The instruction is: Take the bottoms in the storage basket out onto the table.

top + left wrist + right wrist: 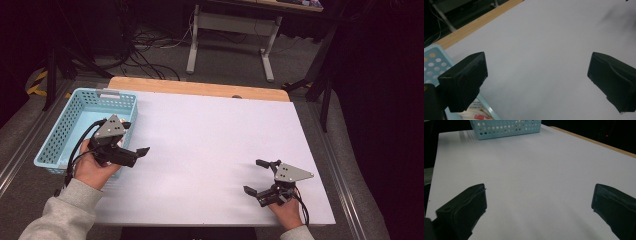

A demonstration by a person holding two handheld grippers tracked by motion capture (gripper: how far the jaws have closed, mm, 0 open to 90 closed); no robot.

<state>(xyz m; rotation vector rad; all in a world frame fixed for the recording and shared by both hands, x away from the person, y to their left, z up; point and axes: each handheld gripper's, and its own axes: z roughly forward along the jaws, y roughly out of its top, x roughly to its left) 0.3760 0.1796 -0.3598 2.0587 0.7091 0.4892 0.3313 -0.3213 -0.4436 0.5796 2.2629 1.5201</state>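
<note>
- The right gripper [259, 176] hovers low over the near right part of the white counter [210, 145], jaws spread wide with nothing between them; in the right gripper view its jaws frame bare white surface.
- The left gripper [137, 137] is held at the near left, just beside the basket's right wall, jaws likewise wide apart and empty.
- The light blue basket [55, 140] sits on the counter's left edge, well apart from the right gripper; it shows at the top of the right gripper view [506, 128].
- In the left gripper view, a white packet with red print [475, 112] lies inside the basket, under the left-hand jaw.
- A wooden strip [200, 89] borders the counter's far edge.
</note>
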